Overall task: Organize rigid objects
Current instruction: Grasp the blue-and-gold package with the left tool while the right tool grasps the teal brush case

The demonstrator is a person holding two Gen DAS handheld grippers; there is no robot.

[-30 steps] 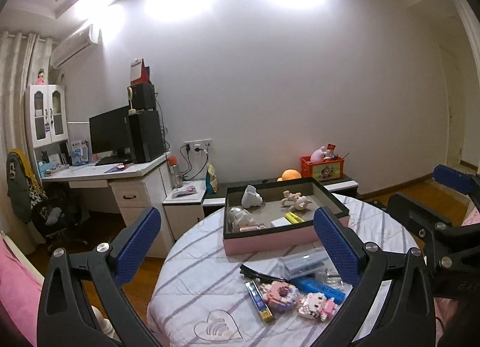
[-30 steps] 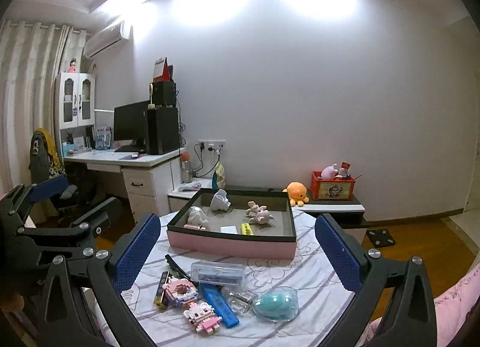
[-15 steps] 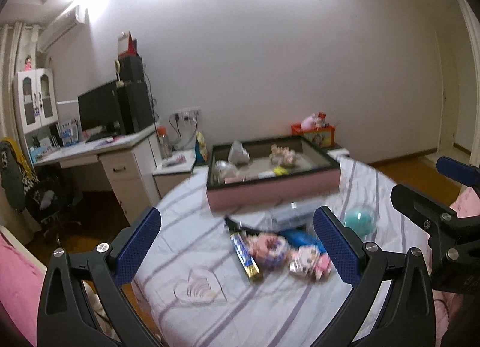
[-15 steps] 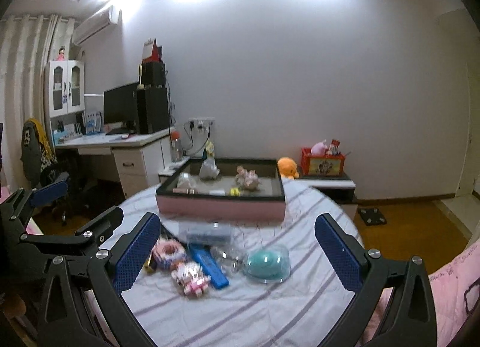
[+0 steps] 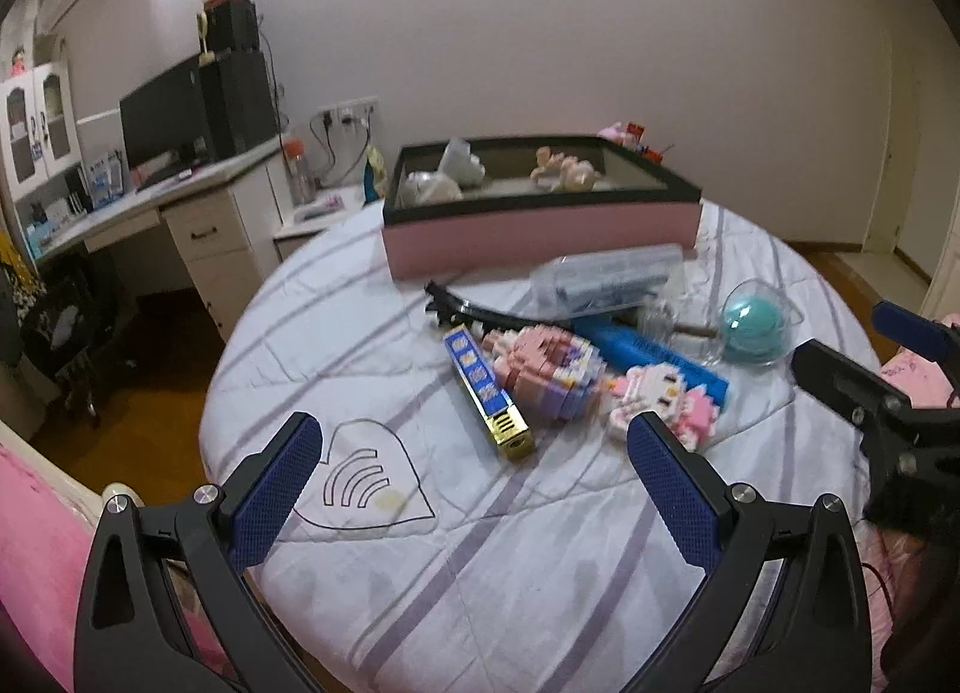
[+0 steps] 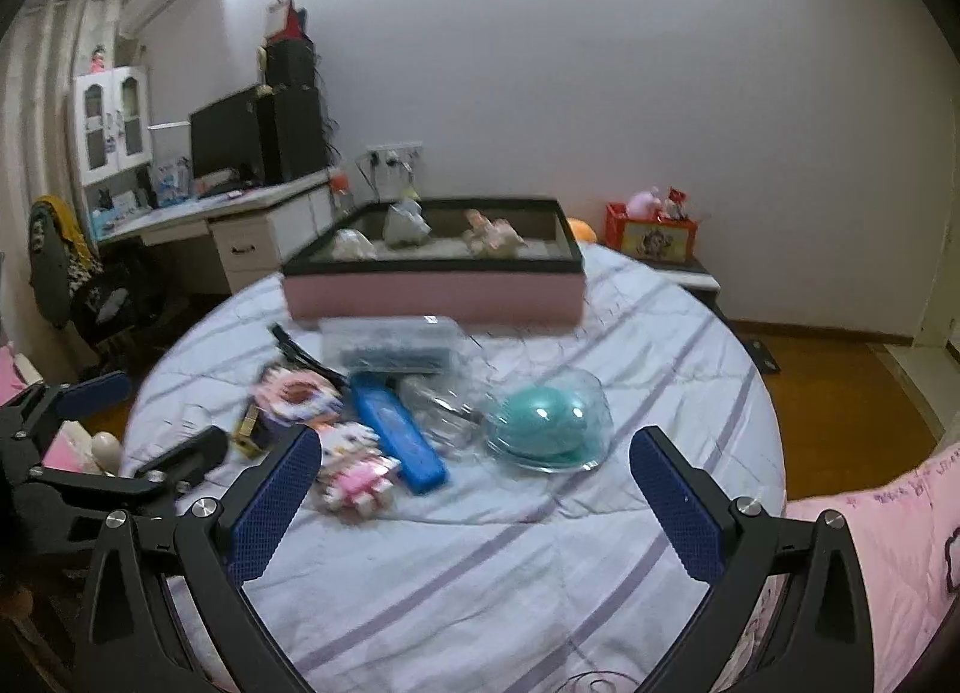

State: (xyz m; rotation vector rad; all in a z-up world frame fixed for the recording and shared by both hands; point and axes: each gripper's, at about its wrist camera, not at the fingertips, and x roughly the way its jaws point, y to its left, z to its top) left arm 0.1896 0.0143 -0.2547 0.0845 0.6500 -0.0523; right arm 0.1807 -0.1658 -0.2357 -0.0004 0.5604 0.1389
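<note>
Both grippers hover over the near edge of the round table (image 5: 420, 561), and both are empty — the left gripper (image 5: 474, 489) has its blue pads spread wide with nothing between them, and the right gripper (image 6: 474, 498) shows the same wide gap.

The clutter sits in a heap mid-table, ahead of both sets of fingers. At the far side stands the pink box (image 5: 540, 240), already holding a few small figures. Between box and grippers lie a gold-ended blue bar (image 5: 486, 390), a round pink brick figure (image 5: 549, 369), a pink-and-white brick kitty (image 5: 660, 399), a flat blue case (image 6: 396, 432), a clear oblong case (image 6: 390, 342) and a teal ball in a clear shell (image 6: 549, 420).

Here is what matters: from the left wrist view the blue bar lies just beyond and slightly right of centre, its long axis running away from the fingers toward the far left. The left gripper looks the nearer one to it, and a pinch across the narrow width seems the natural approach. The teal ball sits almost dead ahead of the right gripper — that side's likelier pick, though the rounded shell may slip.
</note>
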